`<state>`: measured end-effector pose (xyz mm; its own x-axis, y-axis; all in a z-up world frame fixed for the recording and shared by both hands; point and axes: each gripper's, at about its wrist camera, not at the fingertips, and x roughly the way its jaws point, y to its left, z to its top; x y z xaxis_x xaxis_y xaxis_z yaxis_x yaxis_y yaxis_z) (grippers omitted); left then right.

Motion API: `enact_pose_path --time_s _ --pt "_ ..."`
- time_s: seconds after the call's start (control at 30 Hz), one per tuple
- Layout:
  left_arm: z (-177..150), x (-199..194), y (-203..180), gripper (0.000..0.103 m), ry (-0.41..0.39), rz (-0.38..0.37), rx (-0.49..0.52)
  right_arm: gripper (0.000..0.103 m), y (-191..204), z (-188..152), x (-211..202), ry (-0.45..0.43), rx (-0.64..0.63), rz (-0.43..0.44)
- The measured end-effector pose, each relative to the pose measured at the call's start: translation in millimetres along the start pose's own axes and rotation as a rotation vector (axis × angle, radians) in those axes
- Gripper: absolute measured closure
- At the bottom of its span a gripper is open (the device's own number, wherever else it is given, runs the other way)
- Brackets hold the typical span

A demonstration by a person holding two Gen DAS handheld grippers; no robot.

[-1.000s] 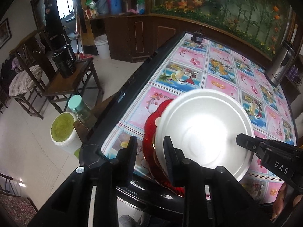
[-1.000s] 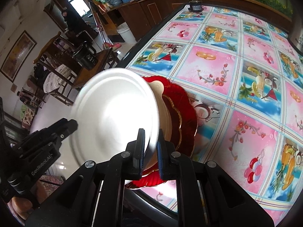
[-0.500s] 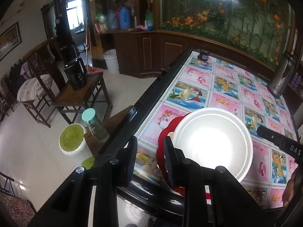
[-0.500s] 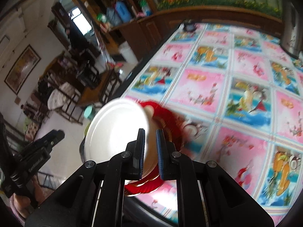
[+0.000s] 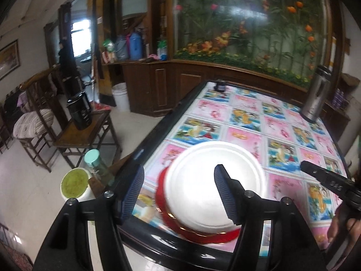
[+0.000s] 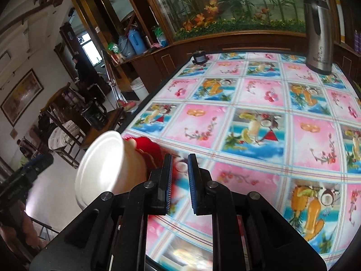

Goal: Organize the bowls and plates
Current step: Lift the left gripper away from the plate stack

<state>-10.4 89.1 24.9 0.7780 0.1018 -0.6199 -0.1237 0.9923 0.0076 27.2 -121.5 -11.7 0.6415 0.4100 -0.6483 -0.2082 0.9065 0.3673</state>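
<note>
1. My left gripper (image 5: 179,189) stood wide, jaws having just been opening; nothing pressed between the pads, the white plate (image 5: 214,183) lying beyond them.
2. White plate sat topmost on a stack over a red plate (image 5: 203,237), at the near left corner of the table (image 5: 144,149), close to its black edge.
3. My right gripper (image 6: 179,180) was narrow, a slim gap between the blue pads, nothing in it; the stack lay to its left, apart from the fingers.
4. Table carried a pink and blue fruit-print cloth (image 6: 259,103).
5. Steel thermos jug (image 6: 317,31) stood upright at the far right; a small dark object (image 6: 199,57) sat at the far left edge.
6. Green-lidded tub (image 5: 75,184) and teal-capped jar (image 5: 96,163) sat low beside the table's left.
</note>
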Motion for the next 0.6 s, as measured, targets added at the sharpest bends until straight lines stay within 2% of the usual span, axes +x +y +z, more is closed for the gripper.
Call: enact_pose_path --time_s 0.2,0.6 --pt "-3.9 -9.4 -38.5 0.038 -0.031 -0.022 0.094 0.089 -20.6 -7.6 -7.5 -0.005 0.025 -0.010" --pt "1.4 -13.2 -99.2 0.038 -0.035 -0.072 0.191 0.089 -61.3 -5.1 -32.0 -0.048 0.084 -0.040"
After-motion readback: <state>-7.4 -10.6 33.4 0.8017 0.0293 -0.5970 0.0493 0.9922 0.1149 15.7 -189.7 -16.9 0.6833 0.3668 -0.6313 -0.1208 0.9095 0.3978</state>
